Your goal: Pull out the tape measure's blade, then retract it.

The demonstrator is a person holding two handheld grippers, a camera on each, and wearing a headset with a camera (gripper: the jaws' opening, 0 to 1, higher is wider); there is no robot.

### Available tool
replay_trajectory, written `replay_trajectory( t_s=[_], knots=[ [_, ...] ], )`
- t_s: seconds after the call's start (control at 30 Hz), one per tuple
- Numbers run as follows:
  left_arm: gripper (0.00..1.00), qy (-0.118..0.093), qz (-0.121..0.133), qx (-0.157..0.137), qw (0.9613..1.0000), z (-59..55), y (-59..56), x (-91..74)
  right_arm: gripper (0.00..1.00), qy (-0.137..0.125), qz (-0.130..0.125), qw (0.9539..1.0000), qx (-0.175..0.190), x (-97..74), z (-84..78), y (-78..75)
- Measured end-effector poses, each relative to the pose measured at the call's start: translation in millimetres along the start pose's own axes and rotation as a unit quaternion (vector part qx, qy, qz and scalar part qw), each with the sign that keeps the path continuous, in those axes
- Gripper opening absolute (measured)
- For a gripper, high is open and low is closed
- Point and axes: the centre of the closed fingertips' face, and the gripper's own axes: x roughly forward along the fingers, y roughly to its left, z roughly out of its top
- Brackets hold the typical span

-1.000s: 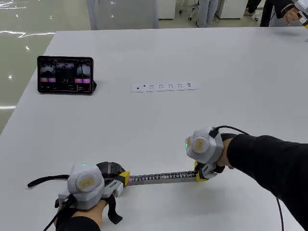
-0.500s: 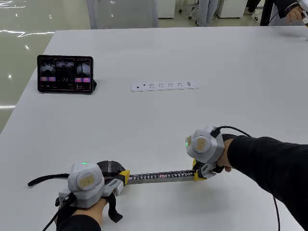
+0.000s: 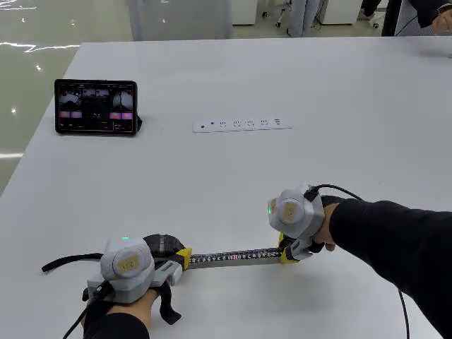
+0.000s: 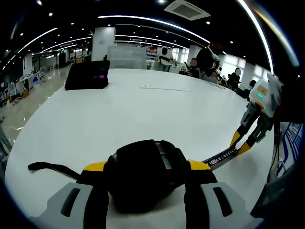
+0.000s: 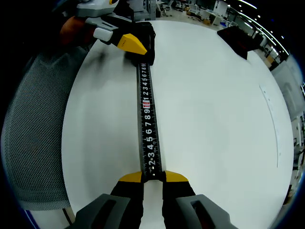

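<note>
Left gripper [image 3: 182, 258] fingers clamp the case [image 4: 143, 176]; right gripper [image 5: 153, 177] fingers pinch the blade [image 5: 147, 124] tip, blade stretched flat between them on the bench [image 3: 296, 169]

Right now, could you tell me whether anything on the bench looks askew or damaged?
Nothing stands out: the blade runs straight from the tape measure case in the left gripper to the right gripper, shut on its tip.

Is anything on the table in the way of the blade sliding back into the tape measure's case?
Nothing visible. The blade lies straight over bare table from the right claw, pinching its tip, to the case held in the left claw.
</note>
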Motion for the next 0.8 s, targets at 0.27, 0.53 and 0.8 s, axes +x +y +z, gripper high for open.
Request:
replay_trajectory(
  t_s=[0.27,0.53,0.8],
  knots=[
    [0.6,0.003,-0.002,-0.003,1.0,0.0,1.1,0.9,0.1,-0.004,-0.003,1.0,0.008,1.4,4.3,-0.5],
    [0.6,0.006,-0.003,-0.005,1.0,-0.7,0.3,0.6,0.1,0.001,-0.006,1.0,0.006,3.5,10.0,0.6],
    [0.6,0.015,-0.006,-0.006,0.9999,-2.0,-0.1,0.4,0.1,-0.003,-0.006,0.9999,0.013,4.1,13.1,1.8]
  ],
)
